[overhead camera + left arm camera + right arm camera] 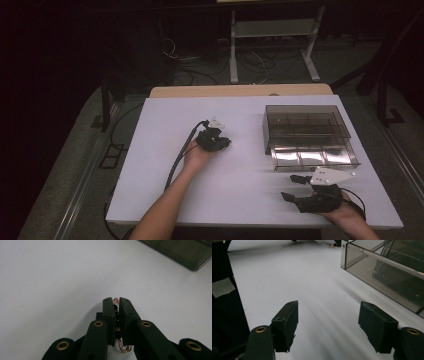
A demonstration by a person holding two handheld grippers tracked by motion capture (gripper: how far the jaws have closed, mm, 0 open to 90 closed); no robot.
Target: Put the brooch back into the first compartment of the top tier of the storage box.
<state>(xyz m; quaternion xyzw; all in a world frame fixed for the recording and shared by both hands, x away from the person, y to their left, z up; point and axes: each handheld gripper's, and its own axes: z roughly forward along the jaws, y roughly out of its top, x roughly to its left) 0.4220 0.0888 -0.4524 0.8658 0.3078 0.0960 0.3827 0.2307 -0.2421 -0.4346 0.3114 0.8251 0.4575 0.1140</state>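
Now the left hand-held gripper (115, 301) is clamped on a beaded wire earring (116, 322) pinched between its jaws.

Gaping right gripper (328, 325) — smoky box (387, 272) alongside

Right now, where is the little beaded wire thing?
In the left gripper view, the beaded wire piece is pinched between the left gripper's shut jaws, above the white table, left of the smoky plastic box.
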